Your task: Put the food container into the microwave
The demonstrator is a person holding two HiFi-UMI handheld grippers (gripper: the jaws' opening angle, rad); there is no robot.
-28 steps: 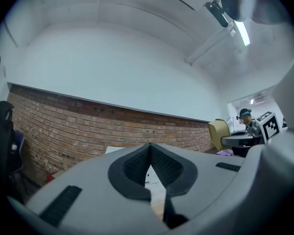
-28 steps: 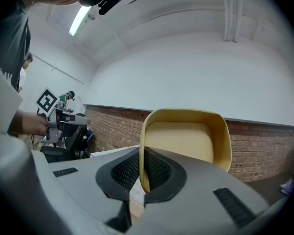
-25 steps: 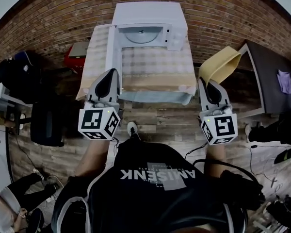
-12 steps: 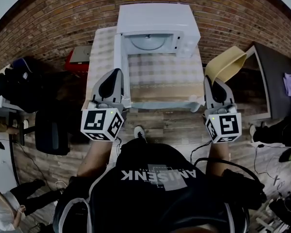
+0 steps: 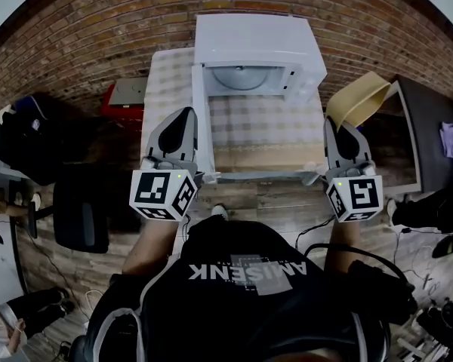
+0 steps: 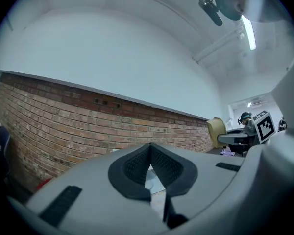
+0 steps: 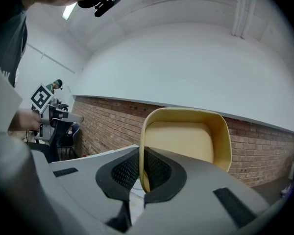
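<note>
The white microwave [image 5: 249, 40] stands at the back of a table covered with a checked cloth [image 5: 268, 127]. Its door [image 5: 202, 119] hangs open to the left, and the glass turntable [image 5: 239, 76] shows inside. No food container appears in any view. My left gripper [image 5: 184, 113] hovers at the table's front left corner beside the open door, shut and holding nothing. At the front right corner my right gripper [image 5: 334, 124] is also shut and holds nothing. The left gripper [image 6: 150, 148] view faces a brick wall. Beyond the right gripper [image 7: 142, 153] is a yellow chair.
A yellow chair [image 5: 355, 96] [image 7: 186, 136] stands right of the table, with a dark desk [image 5: 430, 134] beyond it. A red box [image 5: 124, 95] and a black office chair [image 5: 79, 210] sit on the wooden floor at the left. A brick wall [image 5: 98, 21] runs behind.
The table and microwave have come closer and shifted right in the head view. Both grippers now flank the table's front corners, still shut and holding nothing.
</note>
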